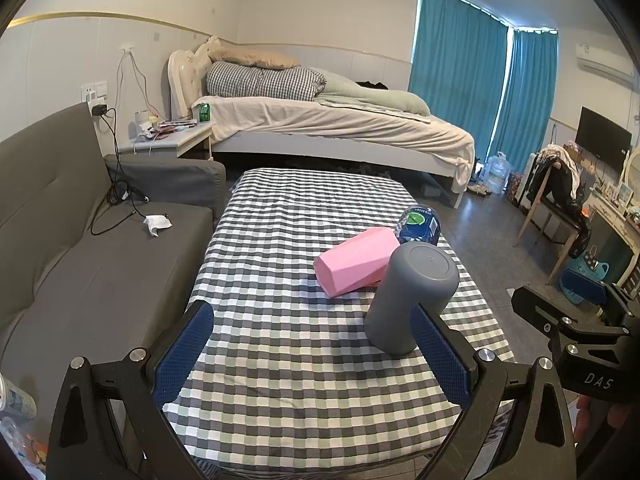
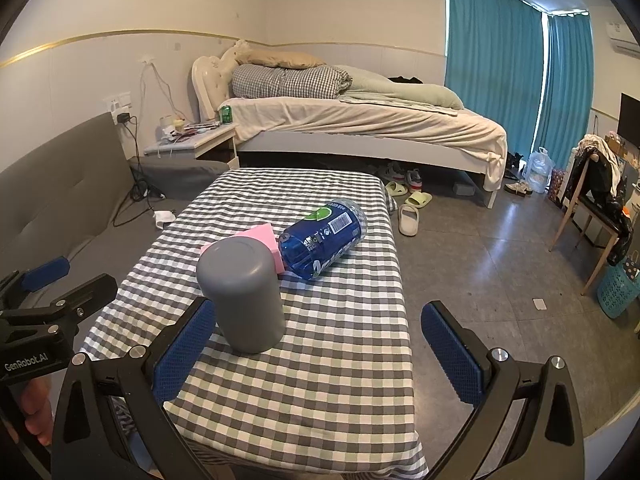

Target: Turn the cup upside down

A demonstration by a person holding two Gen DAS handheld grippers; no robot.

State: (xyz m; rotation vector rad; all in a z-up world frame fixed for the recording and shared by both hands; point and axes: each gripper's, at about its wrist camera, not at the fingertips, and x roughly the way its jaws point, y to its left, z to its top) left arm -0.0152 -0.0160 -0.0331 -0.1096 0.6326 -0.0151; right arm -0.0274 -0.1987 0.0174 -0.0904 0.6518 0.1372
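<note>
A grey cup [image 1: 408, 296] stands upside down, base up, on the checkered tablecloth [image 1: 304, 216]. It also shows in the right wrist view [image 2: 244, 296]. My left gripper [image 1: 312, 340] is open and empty; the cup stands just beyond its right finger [image 1: 440, 356]. My right gripper [image 2: 316, 344] is open and empty; the cup stands just beyond its left finger [image 2: 184, 352]. Neither gripper holds the cup.
A pink block [image 1: 356, 260] lies behind the cup, also seen in the right wrist view [image 2: 264, 240]. A blue plastic bottle [image 2: 324, 238] lies on its side beside it. A grey sofa [image 1: 80, 240] is left of the table; a bed [image 1: 340, 124] stands behind. Slippers [image 2: 408, 216] lie on the floor.
</note>
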